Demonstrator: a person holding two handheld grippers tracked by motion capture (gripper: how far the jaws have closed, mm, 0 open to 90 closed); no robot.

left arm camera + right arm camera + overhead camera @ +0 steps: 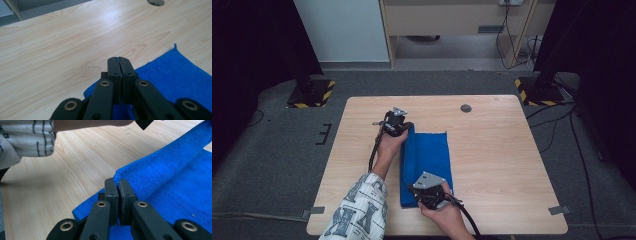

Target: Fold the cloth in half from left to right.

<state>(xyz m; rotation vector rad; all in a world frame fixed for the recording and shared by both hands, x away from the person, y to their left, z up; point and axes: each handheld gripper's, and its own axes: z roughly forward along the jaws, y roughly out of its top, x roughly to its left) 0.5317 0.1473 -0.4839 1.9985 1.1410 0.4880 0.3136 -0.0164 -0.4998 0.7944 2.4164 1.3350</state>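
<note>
High view: blue towel (428,165) folded on wooden table (502,165).
Left gripper (119,60): jaws pinched on towel edge.
Right gripper (117,182): jaws clamped on towel corner.

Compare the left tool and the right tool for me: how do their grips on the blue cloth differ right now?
The left tool pinches the blue cloth at its far corner; the right tool pinches it at the near end. Little cloth shows between the left tool's jaws, while a thick fold rises from the right tool's jaws. Both are shut on the same lifted edge.

Each black gripper (395,131) carried a grey three-cornered plate and brass-ringed screws. A white sleeve (360,210) bore dark printed lettering.
</note>
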